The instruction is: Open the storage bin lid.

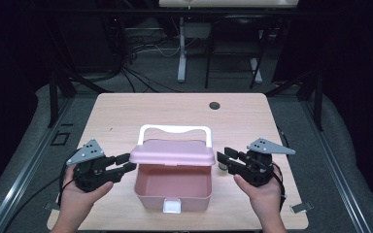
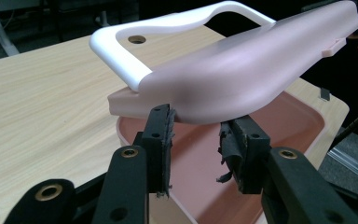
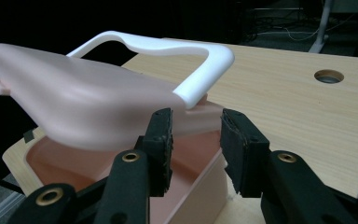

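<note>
- On the pale wood-grain worktop (image 1: 126, 111) in front of me stands a pink plastic storage box (image 1: 173, 187) with rounded corners, near the front edge and about midway across.
- Its pink plastic lid (image 1: 172, 153) is raised off the box rim and tilted, so the inside of the box lies open toward me in the high view.
- A white plastic carry handle (image 1: 174, 129) arches behind the lid, on the far side of the box.
- A small white latch tab (image 1: 171, 206) sits at the middle of the box's front wall.
- My left claw (image 1: 126, 163) is at the lid's left end. In the left gripper view its tips (image 2: 196, 126) come right up under the lid's corner edge, with a gap between the jaws.
- The jaws stand partly apart, and I cannot tell whether their pads press on the lid.
- My right claw (image 1: 224, 159) is at the lid's right end. In the right gripper view its jaws (image 3: 195, 126) stand either side of the lid's corner, near where the white handle meets it, roughly half spread.
- There too I cannot tell whether the pads bear on the plastic.
- A round dark cable hole (image 1: 214, 105) lies in the worktop well behind the box, toward the right.
</note>
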